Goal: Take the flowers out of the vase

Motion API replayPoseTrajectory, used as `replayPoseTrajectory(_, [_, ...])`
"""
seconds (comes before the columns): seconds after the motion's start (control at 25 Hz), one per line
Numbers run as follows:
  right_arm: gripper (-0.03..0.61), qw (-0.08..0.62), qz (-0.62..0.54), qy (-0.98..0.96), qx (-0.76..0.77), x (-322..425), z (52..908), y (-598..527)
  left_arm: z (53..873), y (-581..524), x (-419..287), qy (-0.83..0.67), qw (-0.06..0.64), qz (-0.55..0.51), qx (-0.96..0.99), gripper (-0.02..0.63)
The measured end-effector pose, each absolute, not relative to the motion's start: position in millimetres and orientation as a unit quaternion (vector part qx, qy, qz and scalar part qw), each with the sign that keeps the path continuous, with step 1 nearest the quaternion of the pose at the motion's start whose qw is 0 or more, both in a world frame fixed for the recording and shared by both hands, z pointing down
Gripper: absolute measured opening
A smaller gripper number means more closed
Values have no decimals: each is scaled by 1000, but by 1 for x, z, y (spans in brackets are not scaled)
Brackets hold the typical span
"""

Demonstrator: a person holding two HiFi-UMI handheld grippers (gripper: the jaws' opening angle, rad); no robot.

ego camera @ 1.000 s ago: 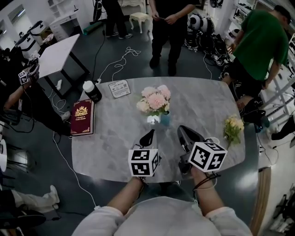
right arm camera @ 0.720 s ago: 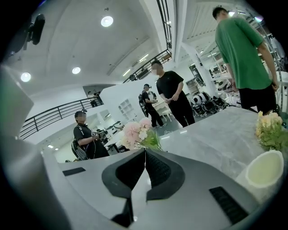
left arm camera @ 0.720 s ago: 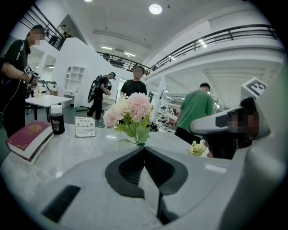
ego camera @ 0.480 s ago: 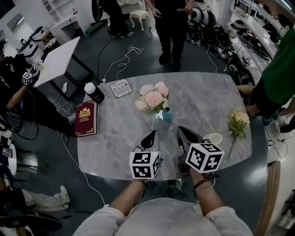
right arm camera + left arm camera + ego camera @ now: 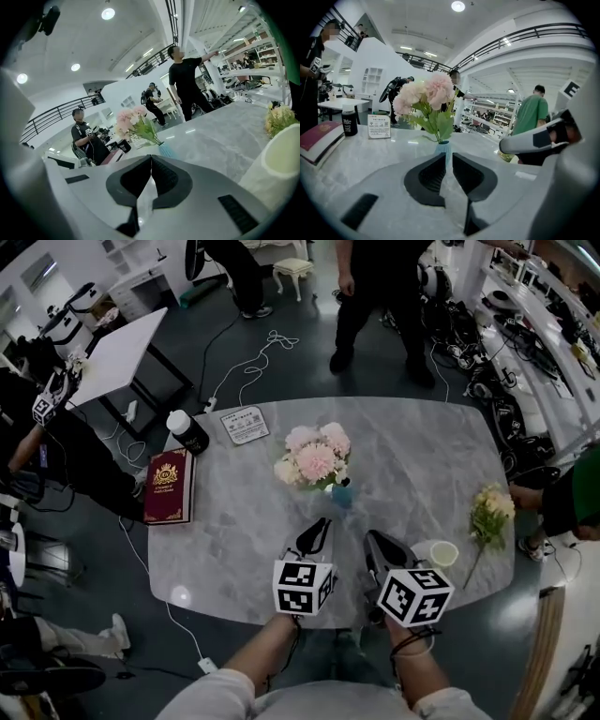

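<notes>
Two grippers hover low in the frame's centre, short of the blue vase, which stands mid-table holding the pink flowers. The left gripper has just been opening its jaws to a narrow slit with nothing between them. The right gripper has its jaws pressed together, empty. At left, the gold lettering on the burgundy book and the print on the card are too small to read.

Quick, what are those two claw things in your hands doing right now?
Left gripper: jaws a crack apart, just been opening, nothing between them.
Right gripper: jaws closed, empty.
</notes>
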State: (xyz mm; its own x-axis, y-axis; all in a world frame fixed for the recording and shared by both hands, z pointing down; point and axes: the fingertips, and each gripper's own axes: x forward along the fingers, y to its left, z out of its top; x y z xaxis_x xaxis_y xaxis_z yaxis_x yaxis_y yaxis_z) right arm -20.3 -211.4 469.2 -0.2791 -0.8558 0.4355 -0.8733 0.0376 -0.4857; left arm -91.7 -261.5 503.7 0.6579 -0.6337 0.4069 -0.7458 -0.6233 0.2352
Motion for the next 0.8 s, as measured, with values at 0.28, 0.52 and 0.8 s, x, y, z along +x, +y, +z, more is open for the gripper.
replayPoseTrajectory(0.28, [8, 17, 355, -717, 599, -18, 487, -217, 547, -285, -69, -367, 189, 151, 898, 133])
replayPoseTrajectory(0.52, [8, 10, 358, -715, 601, -14, 498, -227, 571, -310, -50, -365, 182, 136, 903, 223])
replayPoseTrajectory(0.8, [8, 13, 360, -710, 605, -8, 510, -237, 589, -334, -34, -372, 164, 139, 903, 263])
